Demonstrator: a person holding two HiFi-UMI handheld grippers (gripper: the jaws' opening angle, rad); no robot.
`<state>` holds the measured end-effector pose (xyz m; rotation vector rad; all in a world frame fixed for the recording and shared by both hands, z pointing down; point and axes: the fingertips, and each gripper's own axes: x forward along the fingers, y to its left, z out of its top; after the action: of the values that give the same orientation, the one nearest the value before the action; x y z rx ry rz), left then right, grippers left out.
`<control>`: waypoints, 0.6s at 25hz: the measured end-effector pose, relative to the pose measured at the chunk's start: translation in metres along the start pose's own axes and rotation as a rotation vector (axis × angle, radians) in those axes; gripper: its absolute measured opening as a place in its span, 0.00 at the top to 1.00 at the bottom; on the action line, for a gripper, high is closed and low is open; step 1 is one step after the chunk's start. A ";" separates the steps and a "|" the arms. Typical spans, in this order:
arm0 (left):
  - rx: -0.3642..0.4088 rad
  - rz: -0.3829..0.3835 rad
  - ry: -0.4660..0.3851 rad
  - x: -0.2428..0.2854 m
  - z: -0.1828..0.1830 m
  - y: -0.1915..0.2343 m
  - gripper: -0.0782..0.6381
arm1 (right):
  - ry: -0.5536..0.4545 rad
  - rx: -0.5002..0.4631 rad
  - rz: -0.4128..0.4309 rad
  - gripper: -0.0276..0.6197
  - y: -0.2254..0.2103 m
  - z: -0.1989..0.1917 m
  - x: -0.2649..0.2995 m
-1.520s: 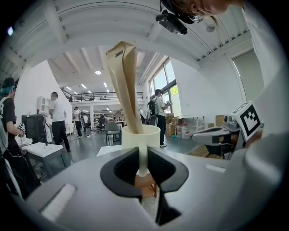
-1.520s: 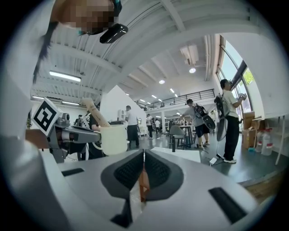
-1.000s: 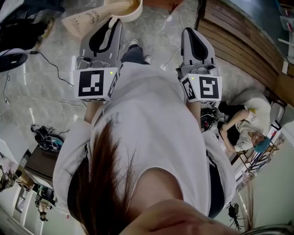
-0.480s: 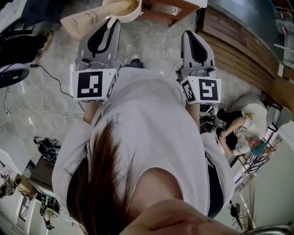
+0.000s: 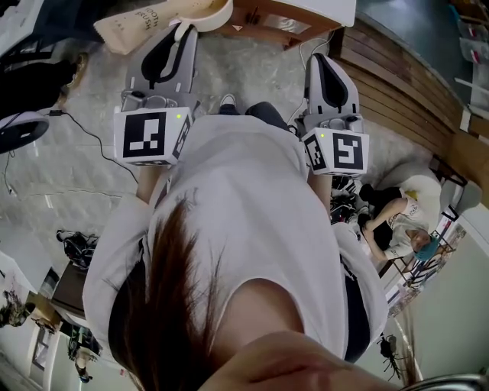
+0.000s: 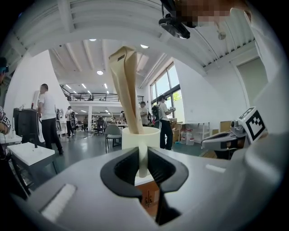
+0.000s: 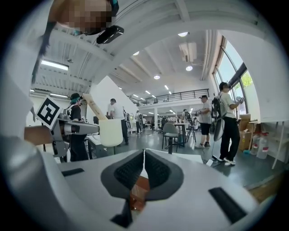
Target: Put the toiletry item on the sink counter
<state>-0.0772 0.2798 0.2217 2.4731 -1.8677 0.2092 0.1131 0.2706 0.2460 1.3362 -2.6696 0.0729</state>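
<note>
Beyond the cup (image 6: 140, 137) stand people (image 6: 47, 115), seemingly distant.

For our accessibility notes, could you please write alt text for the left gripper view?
The left gripper is shut on the near wall of a cream cup that holds a tall beige tube. Behind it, people stand in a bright hall beside a chair.

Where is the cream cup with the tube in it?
The jaws of the left gripper clamp the cup, at the head view's top left, over the floor.
</note>
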 end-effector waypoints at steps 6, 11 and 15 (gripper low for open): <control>-0.014 0.022 0.019 0.013 -0.007 0.000 0.82 | 0.020 0.004 0.014 0.94 -0.014 -0.007 0.008; -0.027 0.064 0.013 0.029 -0.003 -0.002 0.82 | 0.020 -0.009 0.057 0.94 -0.031 -0.003 0.022; -0.036 0.093 0.005 0.046 0.004 -0.008 0.82 | 0.015 -0.030 0.099 0.94 -0.050 0.006 0.034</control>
<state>-0.0570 0.2381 0.2243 2.3625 -1.9684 0.1832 0.1326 0.2131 0.2442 1.1897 -2.7119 0.0543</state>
